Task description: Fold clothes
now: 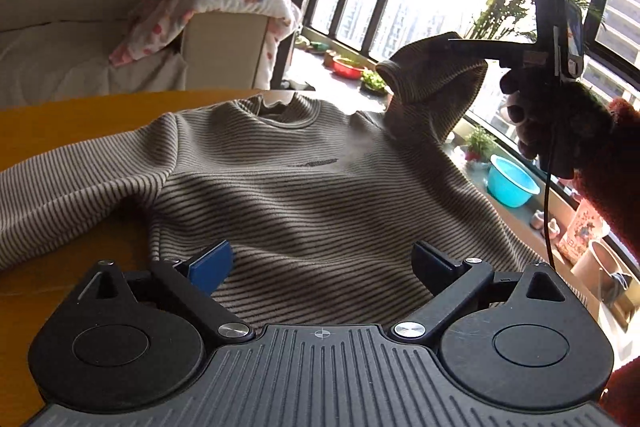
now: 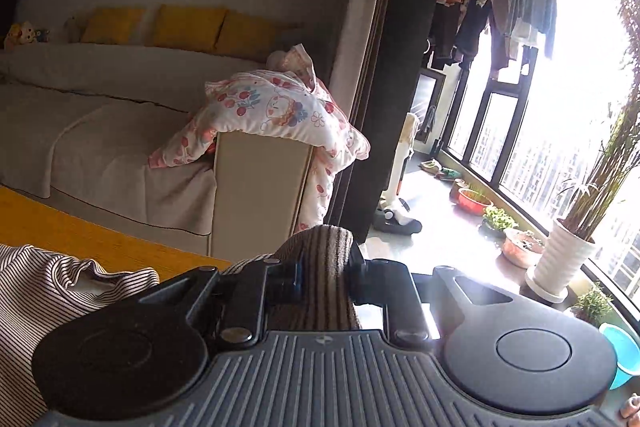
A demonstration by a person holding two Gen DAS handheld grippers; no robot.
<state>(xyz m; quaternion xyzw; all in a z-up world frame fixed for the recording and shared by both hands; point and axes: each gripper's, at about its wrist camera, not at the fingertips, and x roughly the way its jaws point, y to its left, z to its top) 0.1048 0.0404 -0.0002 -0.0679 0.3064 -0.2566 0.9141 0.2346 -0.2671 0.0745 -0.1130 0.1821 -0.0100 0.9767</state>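
While 1 sweater [image 1: 304, 183] lies flat, right claw [image 2: 322, 281] pinches 1 sleeve [image 1: 432, 75] — left claw [image 1: 322, 263] gapes.

Sweater [image 1: 304, 187] left sleeve cut off by edge

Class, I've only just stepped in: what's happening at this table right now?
A person holding a gripper in each hand is folding a striped sweater spread face up on a yellow table. The right gripper is shut on the sweater's sleeve and holds it lifted above the table, at the window side. The left gripper is open and hovers over the sweater's lower part, gripping nothing. The other sleeve lies flat, and no fold is finished yet.
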